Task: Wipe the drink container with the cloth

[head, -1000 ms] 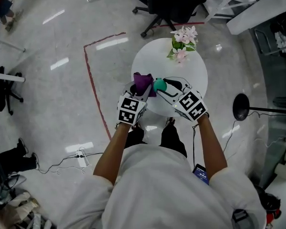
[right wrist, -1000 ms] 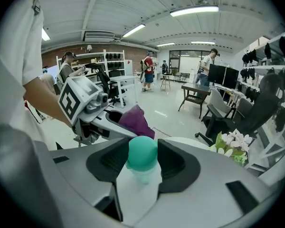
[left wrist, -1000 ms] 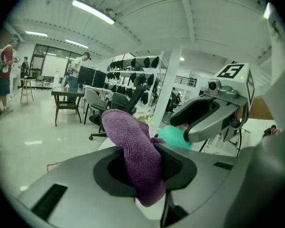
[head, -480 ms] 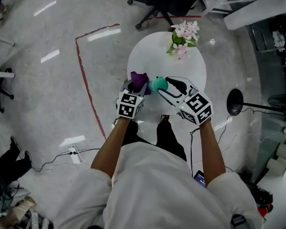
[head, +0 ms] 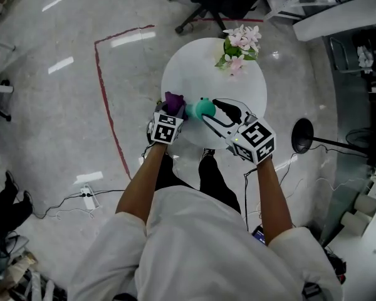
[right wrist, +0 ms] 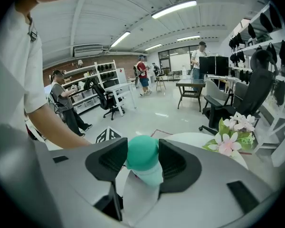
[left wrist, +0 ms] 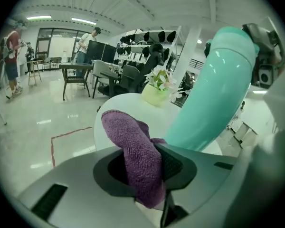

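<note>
R gripper (head: 218, 113) is clamping the teal drink container (left wrist: 218, 94) near one end, pads pressing on both sides. It's holding it tilted in the air over the near edge of the round white table (head: 194, 61). L gripper (head: 173, 110) is pinching the purple cloth (left wrist: 135, 151), jaws shut on the fold w/ a tuft sticking out past the tips. The cloth is sitting just left of the container; can't tell whether it's touching yet.

To wipe well, I'd say: lay the loose tuft flat on the body and stroke along its length. R hand should be rolling the container btw strokes so fresh sides come round. The shell looks smooth and glossy, so R grip needs to stay firm — push gently. Keep clear of the flowers (head: 239, 46) at the far side.

No brand, label or print is showing on container or cloth — just b/w square markers on the gripper cubes.
</note>
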